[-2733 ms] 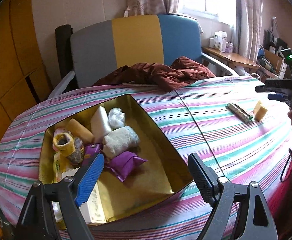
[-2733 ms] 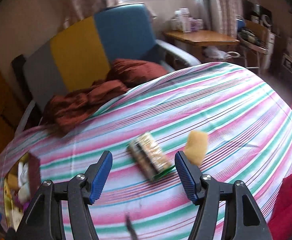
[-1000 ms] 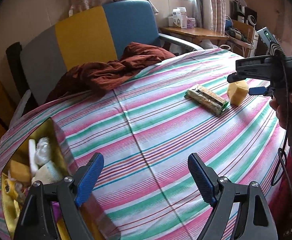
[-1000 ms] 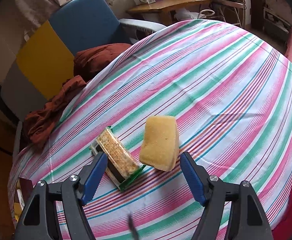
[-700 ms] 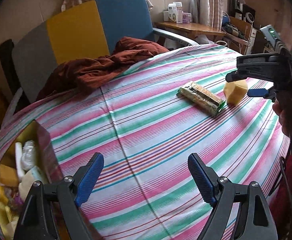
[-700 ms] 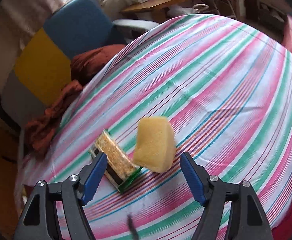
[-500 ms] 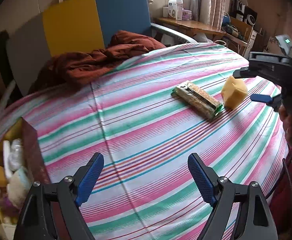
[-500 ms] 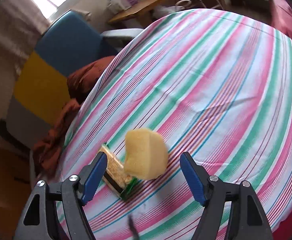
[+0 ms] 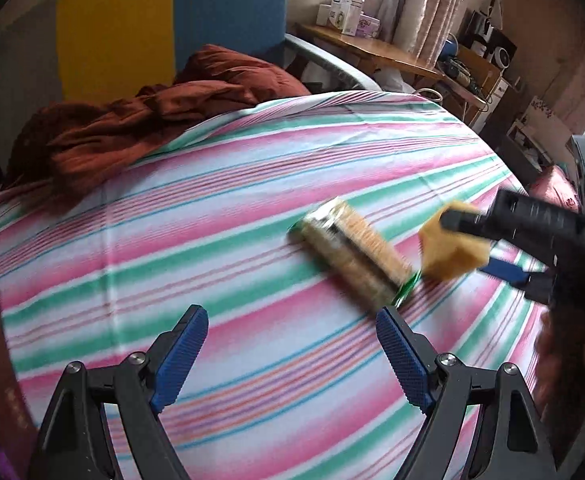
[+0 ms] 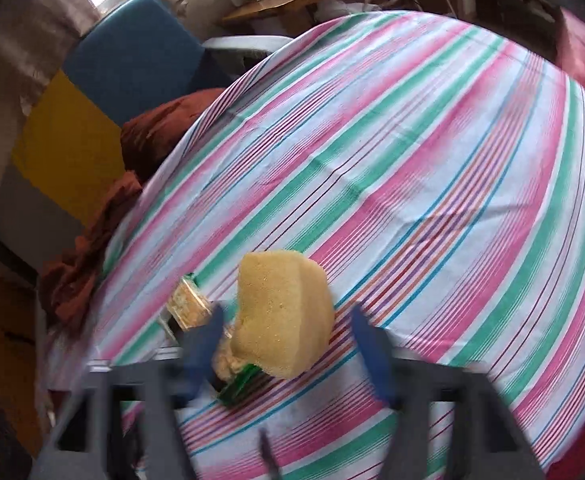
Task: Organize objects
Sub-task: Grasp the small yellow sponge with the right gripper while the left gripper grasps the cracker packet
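Yellow foam, a sponge block [image 10: 282, 316], sits between the spread fingers of the right gripper [image 10: 286, 338], nearer the left finger; the frame is smeared, so contact with either pad cannot be told. From the left wrist view the same sponge [image 9: 450, 246] shows with the right gripper [image 9: 488, 246] around it, one black finger above and a blue pad below. Just left of the sponge lies a long green-edged packet [image 10: 196, 320] on the striped tablecloth [image 10: 412, 160], its end passing behind the left finger. The left gripper [image 9: 292, 354] hangs open and empty, with the packet [image 9: 354, 252] ahead of its right finger. Beyond the cloth's far edge lie a rust-red cloth [image 9: 152, 108] and a colour-blocked chair [image 9: 172, 20].
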The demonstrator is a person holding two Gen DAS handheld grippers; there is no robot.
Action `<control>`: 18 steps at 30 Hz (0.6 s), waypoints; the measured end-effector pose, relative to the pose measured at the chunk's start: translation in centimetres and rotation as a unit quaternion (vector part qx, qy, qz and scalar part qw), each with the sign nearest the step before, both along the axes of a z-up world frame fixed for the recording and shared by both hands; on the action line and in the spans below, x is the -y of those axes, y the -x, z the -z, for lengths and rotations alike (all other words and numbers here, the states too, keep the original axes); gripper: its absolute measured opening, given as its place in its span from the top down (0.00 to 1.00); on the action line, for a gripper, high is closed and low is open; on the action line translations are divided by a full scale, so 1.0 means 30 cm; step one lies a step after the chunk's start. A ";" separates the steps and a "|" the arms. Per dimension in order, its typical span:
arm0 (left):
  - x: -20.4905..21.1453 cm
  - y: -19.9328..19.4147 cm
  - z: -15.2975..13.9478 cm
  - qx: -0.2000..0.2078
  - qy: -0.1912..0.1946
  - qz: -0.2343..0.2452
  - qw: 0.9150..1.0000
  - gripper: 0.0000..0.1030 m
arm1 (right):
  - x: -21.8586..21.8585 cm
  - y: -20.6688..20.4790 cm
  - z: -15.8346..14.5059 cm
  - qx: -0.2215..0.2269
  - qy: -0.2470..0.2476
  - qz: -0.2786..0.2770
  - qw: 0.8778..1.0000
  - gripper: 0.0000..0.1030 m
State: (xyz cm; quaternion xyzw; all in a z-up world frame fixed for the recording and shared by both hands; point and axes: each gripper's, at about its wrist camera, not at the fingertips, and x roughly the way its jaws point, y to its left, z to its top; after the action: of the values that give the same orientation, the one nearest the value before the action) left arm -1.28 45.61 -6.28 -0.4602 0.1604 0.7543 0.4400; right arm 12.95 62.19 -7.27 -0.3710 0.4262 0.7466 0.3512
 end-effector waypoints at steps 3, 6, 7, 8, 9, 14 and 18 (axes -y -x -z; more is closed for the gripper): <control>-0.068 0.013 0.006 0.016 -0.003 0.000 1.000 0.16 | 0.014 0.005 -0.018 0.009 -0.019 -0.008 1.000 0.66; -0.135 0.025 0.019 0.024 0.001 -0.005 1.000 0.16 | 0.011 -0.036 -0.055 -0.012 -0.041 0.015 0.999 0.66; -0.152 0.030 0.025 0.031 0.000 -0.007 0.999 0.16 | 0.011 -0.047 -0.063 -0.018 -0.045 0.023 0.999 0.66; -0.170 0.036 0.031 0.035 0.000 -0.010 0.999 0.16 | 0.009 -0.061 -0.072 -0.027 -0.049 0.030 0.998 0.66; -0.190 0.041 0.039 0.033 0.006 -0.017 0.999 0.17 | 0.010 -0.069 -0.077 -0.033 -0.050 0.034 0.998 0.66; -0.272 0.057 0.074 0.040 0.026 -0.041 0.998 0.18 | -0.003 -0.074 -0.085 -0.058 -0.040 0.039 0.997 0.66; -0.323 0.067 0.133 0.042 0.061 -0.057 0.996 0.16 | -0.006 -0.070 -0.086 -0.064 -0.040 0.036 0.996 0.66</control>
State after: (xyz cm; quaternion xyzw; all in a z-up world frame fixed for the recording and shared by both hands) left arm -3.29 55.31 -10.27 -0.5256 0.1611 0.7472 0.3735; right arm 15.05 62.38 -4.70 -0.2920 0.4307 0.7723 0.3644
